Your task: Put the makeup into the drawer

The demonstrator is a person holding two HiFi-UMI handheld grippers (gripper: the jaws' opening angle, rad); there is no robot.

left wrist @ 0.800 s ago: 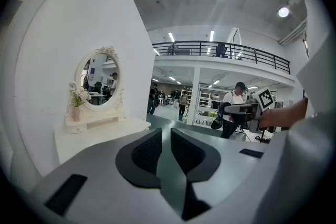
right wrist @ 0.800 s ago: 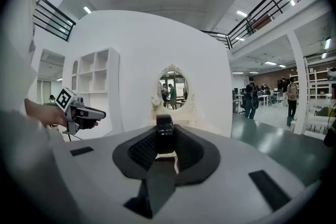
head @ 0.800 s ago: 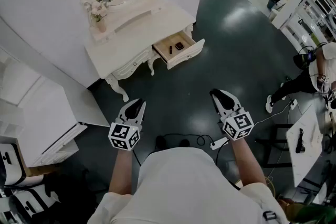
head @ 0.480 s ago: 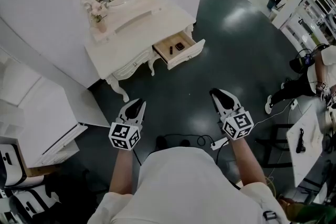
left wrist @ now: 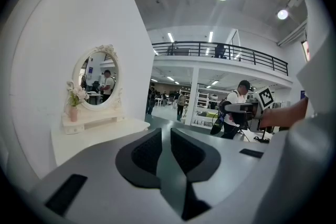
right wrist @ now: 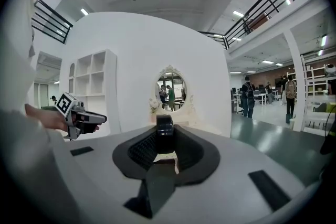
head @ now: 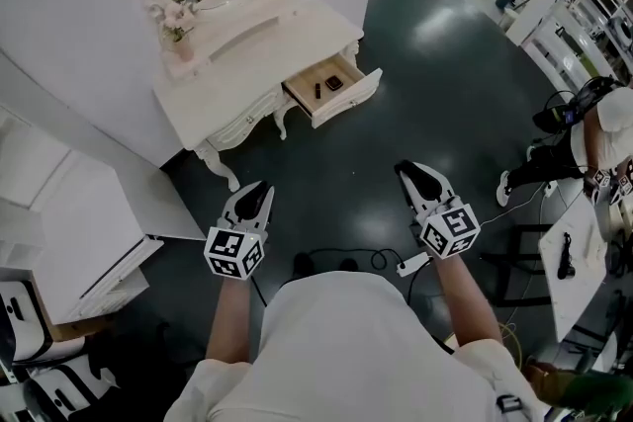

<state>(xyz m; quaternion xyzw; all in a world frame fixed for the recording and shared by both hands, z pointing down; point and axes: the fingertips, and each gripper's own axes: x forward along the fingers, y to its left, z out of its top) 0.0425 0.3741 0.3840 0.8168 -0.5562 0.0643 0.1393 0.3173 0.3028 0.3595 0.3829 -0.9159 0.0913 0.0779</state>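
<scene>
Clamping black makeup item (right wrist: 164,127) between right gripper (right wrist: 165,136) jaws; left gripper (left wrist: 166,136) jaws slightly apart, empty; drawer (head: 348,100) well ahead.

floor (head: 445,114): glossy dark | drawer (head: 342,71): pale wood inside | dressing table (head: 267,44): matt cream

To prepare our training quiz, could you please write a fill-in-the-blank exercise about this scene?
1. The makeup item in the right tool is ____.
2. The dressing table's drawer stands ____.
3. The left tool holds ____.
Missing words: black; open; nothing.
</scene>
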